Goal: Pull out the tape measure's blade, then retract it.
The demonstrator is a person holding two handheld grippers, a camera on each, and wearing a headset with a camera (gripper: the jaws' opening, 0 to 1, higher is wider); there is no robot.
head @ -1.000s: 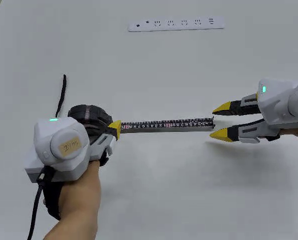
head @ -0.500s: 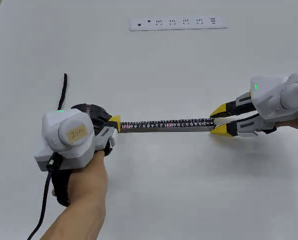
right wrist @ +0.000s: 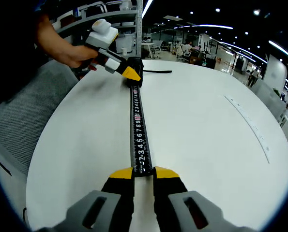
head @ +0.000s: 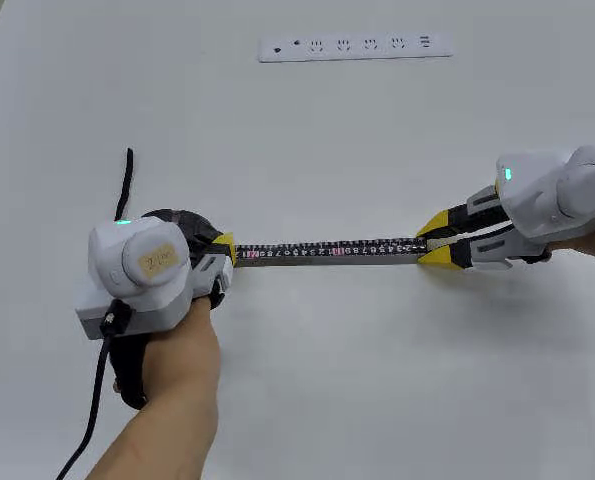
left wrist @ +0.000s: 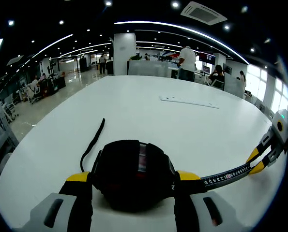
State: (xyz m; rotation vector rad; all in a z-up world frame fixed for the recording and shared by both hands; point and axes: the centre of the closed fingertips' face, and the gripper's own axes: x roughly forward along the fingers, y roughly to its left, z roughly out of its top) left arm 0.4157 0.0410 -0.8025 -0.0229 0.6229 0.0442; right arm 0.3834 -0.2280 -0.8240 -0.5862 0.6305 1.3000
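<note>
the left gripper [head: 222,268] clamps the round black tape measure case [left wrist: 134,166] on the white table [head: 327,130]; from that case the narrow numbered blade [head: 327,249] runs straight to the right gripper [head: 435,241], pinched tight on its far tip, so retracting likely means travelling along this axis toward the case

Black, rounded tape measure case [left wrist: 134,169] sits clamped between the left gripper's [left wrist: 133,176] jaws. Its blade [head: 327,249] is pulled out, dark with pale numerals. It runs straight to the right gripper [head: 438,240], which pinches the tip.
</note>
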